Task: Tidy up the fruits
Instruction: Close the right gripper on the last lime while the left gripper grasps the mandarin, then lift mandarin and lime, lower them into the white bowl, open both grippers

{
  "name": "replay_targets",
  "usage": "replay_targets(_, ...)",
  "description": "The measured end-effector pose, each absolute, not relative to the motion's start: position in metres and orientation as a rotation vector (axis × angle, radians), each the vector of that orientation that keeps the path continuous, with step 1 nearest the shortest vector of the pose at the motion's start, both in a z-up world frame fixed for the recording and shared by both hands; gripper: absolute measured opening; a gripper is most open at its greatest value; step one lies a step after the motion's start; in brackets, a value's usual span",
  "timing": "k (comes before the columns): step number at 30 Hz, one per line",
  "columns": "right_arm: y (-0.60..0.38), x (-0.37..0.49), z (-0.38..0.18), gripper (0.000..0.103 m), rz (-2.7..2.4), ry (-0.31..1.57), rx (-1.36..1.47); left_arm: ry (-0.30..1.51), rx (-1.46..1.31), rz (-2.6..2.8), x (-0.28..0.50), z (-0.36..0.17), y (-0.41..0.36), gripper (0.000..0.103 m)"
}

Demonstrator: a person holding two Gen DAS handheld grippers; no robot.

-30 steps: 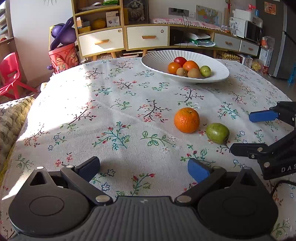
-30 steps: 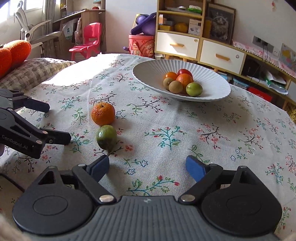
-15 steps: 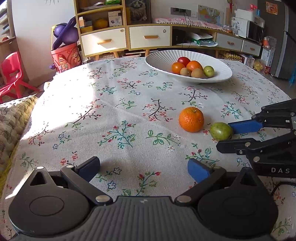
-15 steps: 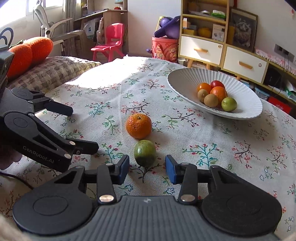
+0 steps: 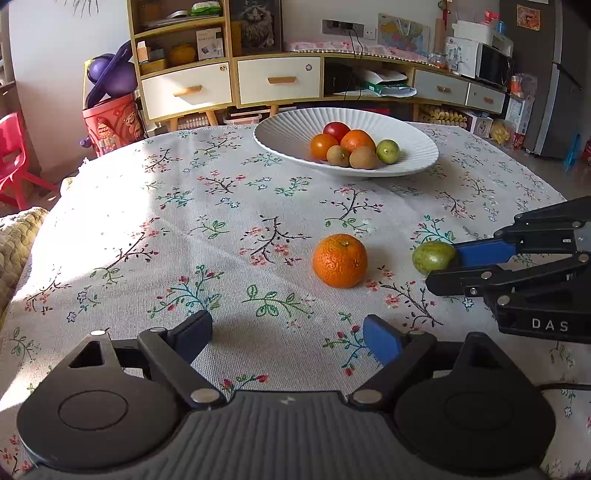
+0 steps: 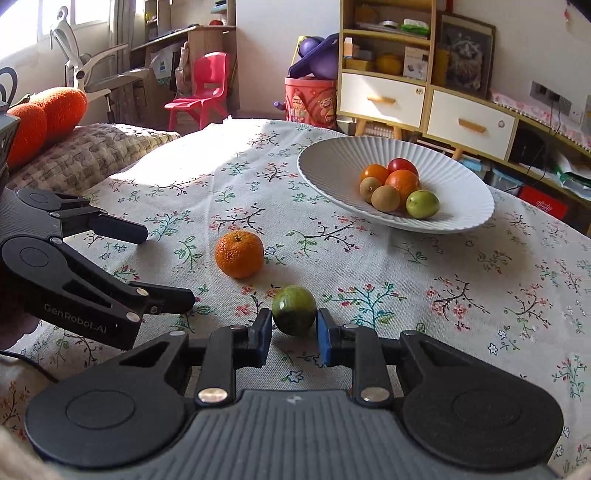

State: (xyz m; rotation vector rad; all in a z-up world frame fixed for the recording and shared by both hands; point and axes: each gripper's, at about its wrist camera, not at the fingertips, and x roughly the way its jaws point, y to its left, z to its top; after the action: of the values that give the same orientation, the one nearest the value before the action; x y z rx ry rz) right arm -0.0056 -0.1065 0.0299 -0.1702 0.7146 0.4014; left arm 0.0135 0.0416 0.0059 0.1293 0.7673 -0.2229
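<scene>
Low at frame centre, the right gripper point(image 6: 294, 334) clenched the green fruit point(image 6: 294, 309) for the bowl point(image 6: 466, 218); the left gripper point(image 5: 287, 334), empty, was closing.

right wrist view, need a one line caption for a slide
Right hand-held gripper shut on a green fruit on the floral tablecloth, an orange and the white fruit bowl beyond.

Sunlight falls across the far left of the round table's floral tablecloth point(image 5: 122, 206). Beyond it, against the pale far wall, stands a wooden shelf unit point(image 5: 184, 48) with 2 white drawers point(image 5: 279, 79) below. A red child's chair point(image 6: 201, 92) and a white office chair point(image 6: 92, 70) sit near a bright window point(image 6: 22, 26), perhaps curtained. A microwave point(image 5: 493, 64) sits far right.
</scene>
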Motion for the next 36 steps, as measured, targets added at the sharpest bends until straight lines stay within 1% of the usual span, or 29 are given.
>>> replay_targets(2,-0.111,-0.005,0.03,0.023,0.394,0.712,-0.167,0.766,0.126,-0.235,0.016,0.006,0.036,0.071)
replay_targets(6,-0.118,-0.006,0.029,0.023,0.385,0.714,-0.162,0.761,0.113,-0.254,0.023,0.007,0.026,0.065)
replay_targets(13,-0.128,-0.006,0.028,0.023,0.369,0.718,-0.154,0.743,0.094,-0.262,0.032,0.008,0.016,0.05)
replay_targets(15,-0.13,-0.005,0.028,0.023,0.366,0.717,-0.151,0.74,0.089,-0.271,0.034,0.009,0.014,0.044)
replay_targets(17,-0.131,-0.006,0.028,0.023,0.365,0.717,-0.15,0.743,0.076,-0.28,0.036,0.009,0.013,0.037)
replay_targets(21,-0.132,-0.005,0.028,0.023,0.365,0.716,-0.15,0.743,0.058,-0.284,0.039,0.009,0.01,0.03)
replay_targets(23,-0.132,-0.005,0.028,0.023,0.366,0.716,-0.15,0.74,0.054,-0.286,0.039,0.009,0.01,0.023)
replay_targets(28,-0.132,-0.005,0.027,0.023,0.366,0.715,-0.152,0.741,0.038,-0.289,0.04,0.009,0.013,0.02)
replay_targets(36,-0.133,-0.005,0.027,0.023,0.362,0.714,-0.148,0.755,0.024,-0.28,0.038,0.011,0.015,0.019)
